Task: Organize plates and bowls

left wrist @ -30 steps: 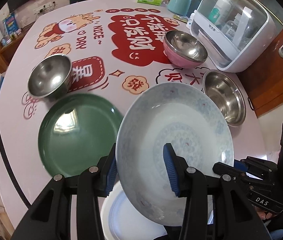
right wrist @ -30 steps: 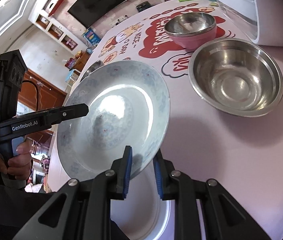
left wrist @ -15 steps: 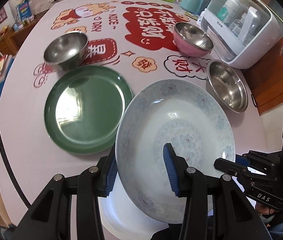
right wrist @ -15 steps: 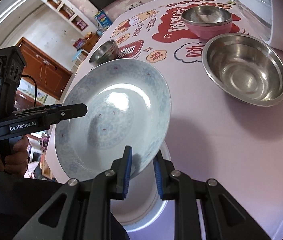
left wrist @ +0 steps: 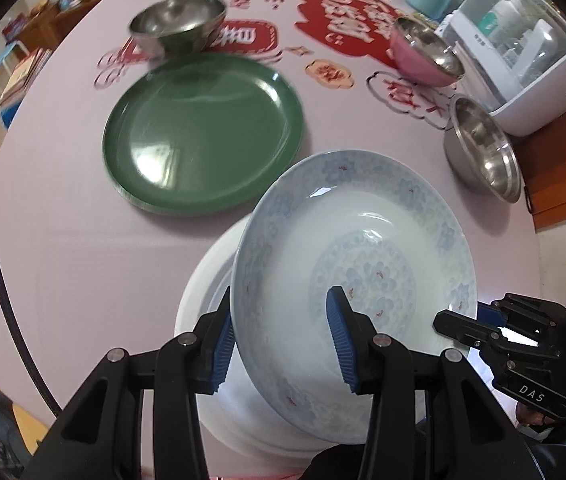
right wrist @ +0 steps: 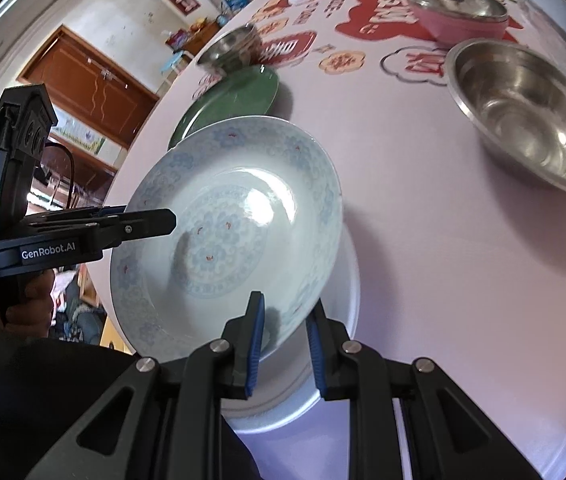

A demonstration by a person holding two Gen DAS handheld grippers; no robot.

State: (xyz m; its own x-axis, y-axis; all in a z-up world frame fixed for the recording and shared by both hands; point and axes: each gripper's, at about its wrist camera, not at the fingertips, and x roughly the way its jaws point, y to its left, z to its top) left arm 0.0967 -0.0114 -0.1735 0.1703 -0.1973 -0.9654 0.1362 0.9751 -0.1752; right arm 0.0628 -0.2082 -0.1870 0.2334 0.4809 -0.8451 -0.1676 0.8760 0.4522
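Both tongs clenched on the same dish. Left tongs (left wrist: 281, 338) pinch the near rim of the pale-blue floral-patterned porcelain deep plate (left wrist: 363, 264), one blue ribbed pad inside the well, the other under the rim. Right tongs (right wrist: 283, 340) clamp the rim at the plate's 5 o'clock as the right camera sees it, again one pad above and one below. Two-sided hold probably because the plate is wide, glazed and slippery; it hangs tilted, lifted clear of the plain white round ceramic plate (left wrist: 207, 280) lying flat on the worktop just beneath it. Judgement: being carried off for stacking elsewhere, likely toward the other plate.

Outward: glossy dark-green round flat plate (left wrist: 203, 132) at 11 o'clock from the left tongs, flat on the pink printed worktop (left wrist: 83, 240), apart from the white one. Beyond it, small deep stainless steel bowl (left wrist: 179, 20), mirror-bright, somewhat blurred. At 1 o'clock, wide shallow stainless steel basin (left wrist: 483, 152); further back, pink-walled bowl with steel lining (left wrist: 423, 52). White plastic lidded storage box (left wrist: 523, 60) at the far right edge.
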